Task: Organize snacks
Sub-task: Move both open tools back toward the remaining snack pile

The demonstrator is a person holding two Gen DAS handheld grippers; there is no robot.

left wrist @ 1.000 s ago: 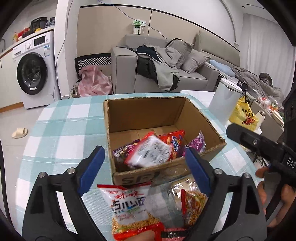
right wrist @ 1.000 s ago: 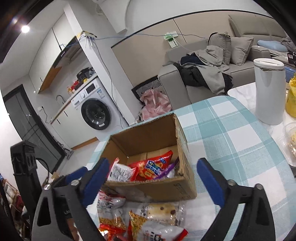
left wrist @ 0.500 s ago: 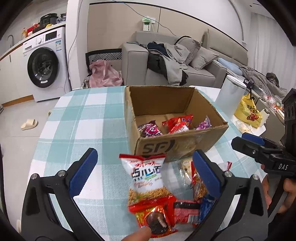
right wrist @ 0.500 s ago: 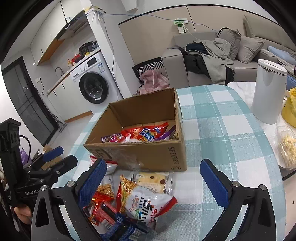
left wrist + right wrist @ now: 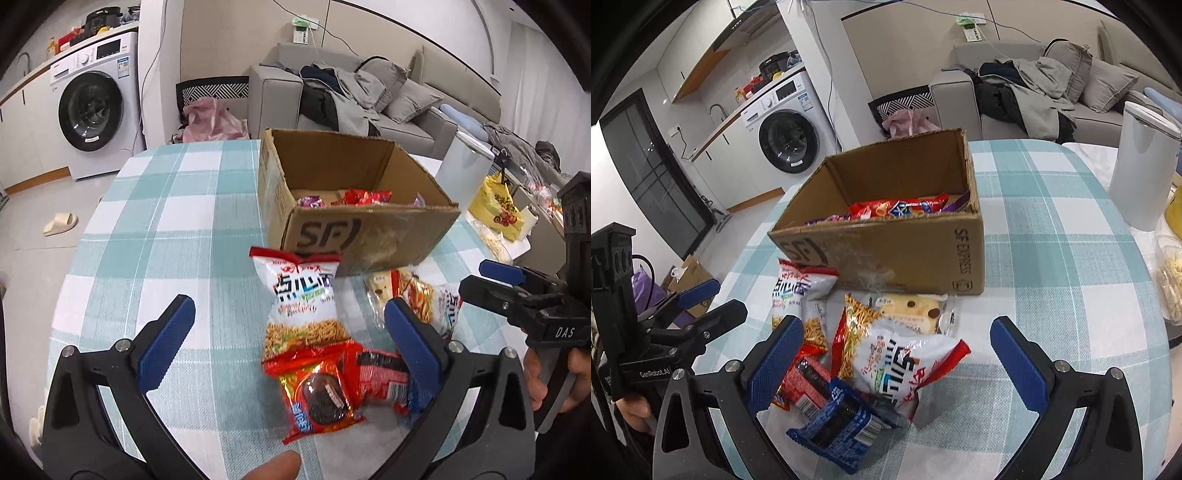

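Note:
An open cardboard box stands on the checked table with several snack packets inside. In front of it lies a pile of snacks: a white noodle-snack bag, a red cookie pack, a white and red bag, a blue pack and a small cake pack. My left gripper is open above the noodle bag and the cookie pack and holds nothing. My right gripper is open over the white and red bag and is also empty. Each gripper shows at the edge of the other's view.
A white bin stands at the table's right side. A yellow bag and a clear tub of food lie beyond it. The table's rounded edge drops off at the left. A sofa and a washing machine are behind.
Both grippers have drawn back from the box to the snack pile. The white packet seen between the left fingers over the box is gone from them. The left jaws stand wider.

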